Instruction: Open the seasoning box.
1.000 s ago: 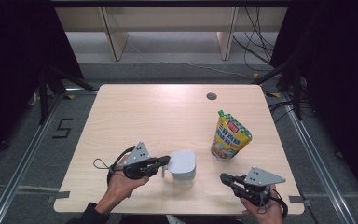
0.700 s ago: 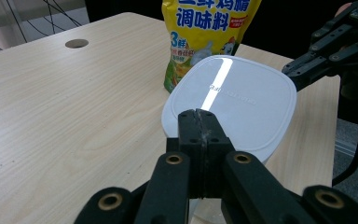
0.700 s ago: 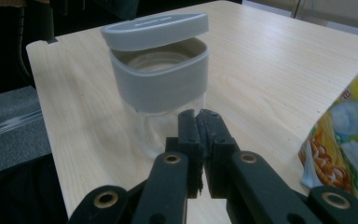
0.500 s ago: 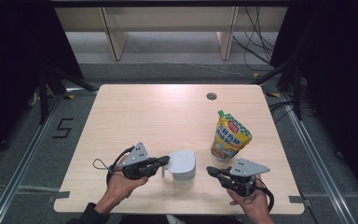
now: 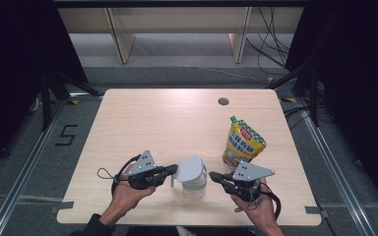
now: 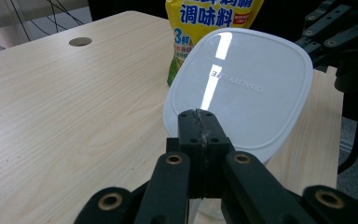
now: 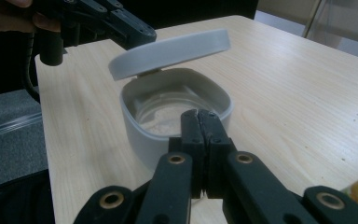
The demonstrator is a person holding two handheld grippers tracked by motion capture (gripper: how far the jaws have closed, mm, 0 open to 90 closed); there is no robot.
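A container (image 5: 195, 183) stood on the table (image 5: 142, 123) near its front edge, with a lid (image 5: 190, 167) tilted above it, raised off the rim. The left gripper (image 5: 173, 170) lay just left of the container at the lid's edge, the right gripper (image 5: 213, 175) just right of it. A pouch (image 5: 243, 142) stood behind and to the right of the container, and a hole (image 5: 223, 101) lay in the table farther back.

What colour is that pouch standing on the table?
The pouch is mostly yellow, with a green top and red label; the high view shows it best.
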